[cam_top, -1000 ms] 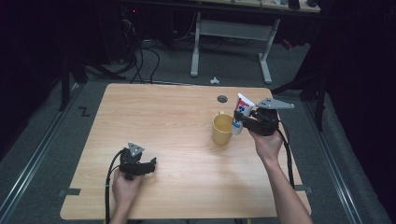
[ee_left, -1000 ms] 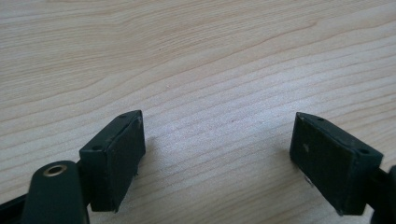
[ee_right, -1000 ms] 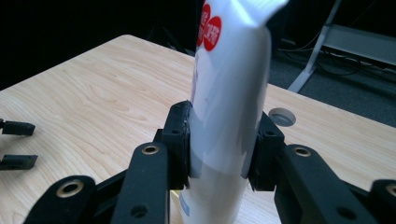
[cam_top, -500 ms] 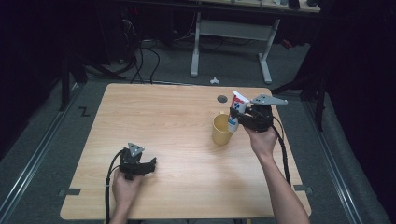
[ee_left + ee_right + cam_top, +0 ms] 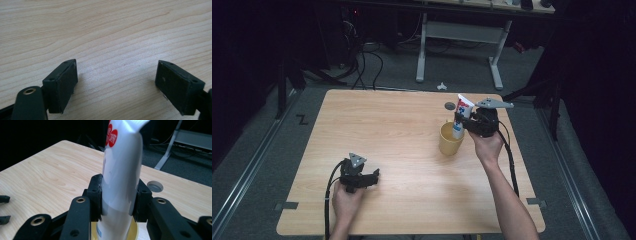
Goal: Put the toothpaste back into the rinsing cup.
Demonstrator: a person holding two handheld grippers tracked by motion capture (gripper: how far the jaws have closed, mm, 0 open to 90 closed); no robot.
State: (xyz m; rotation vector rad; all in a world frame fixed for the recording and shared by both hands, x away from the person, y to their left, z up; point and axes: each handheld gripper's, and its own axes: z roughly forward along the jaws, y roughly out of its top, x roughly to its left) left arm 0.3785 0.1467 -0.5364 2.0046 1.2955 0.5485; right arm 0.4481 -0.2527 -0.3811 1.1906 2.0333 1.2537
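Tube (image 5: 460,116) shifted over cup (image 5: 449,142) (gripped).

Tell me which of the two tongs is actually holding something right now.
The right tongs, over the yellow cup, are clamped on the upright white tube. The left tongs sit open over bare table.

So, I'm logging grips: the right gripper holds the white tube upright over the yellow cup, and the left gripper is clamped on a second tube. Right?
Not quite. The left gripper holds nothing: in the left gripper view its jaws stand open over bare table. The rest holds: the right gripper clamps the white tube upright over the yellow cup.
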